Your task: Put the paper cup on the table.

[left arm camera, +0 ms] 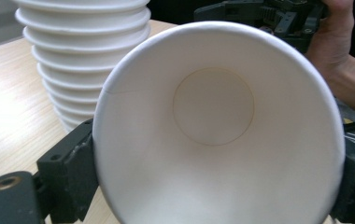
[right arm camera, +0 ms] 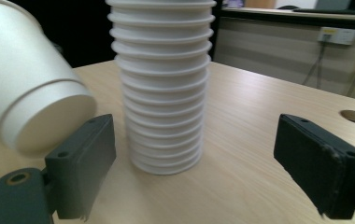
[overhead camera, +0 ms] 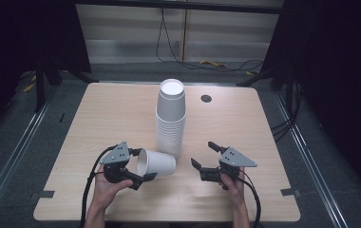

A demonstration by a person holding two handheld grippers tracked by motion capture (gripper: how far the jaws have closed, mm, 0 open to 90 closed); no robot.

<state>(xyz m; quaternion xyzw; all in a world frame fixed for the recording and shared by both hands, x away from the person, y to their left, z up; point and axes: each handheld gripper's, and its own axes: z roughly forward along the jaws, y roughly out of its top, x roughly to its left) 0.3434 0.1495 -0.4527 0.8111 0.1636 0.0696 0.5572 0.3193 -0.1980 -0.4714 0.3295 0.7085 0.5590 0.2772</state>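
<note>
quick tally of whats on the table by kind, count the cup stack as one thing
Stack of white paper cups: 1
Single white paper cup, lying sideways in the left gripper: 1
Hand-held grippers, the left gripper and the right gripper, whose jaws stand apart with nothing between them: 2
Round hole in the table top: 1
Total: 5

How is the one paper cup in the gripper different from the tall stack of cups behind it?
The single cup lies on its side in the air, clamped at its rim by the left gripper; the stack of cups stands on the table with nothing gripping it. The single cup's mouth faces the left gripper, while the stack's mouths face down. Both are plain white paper cups of the same shape.
</note>
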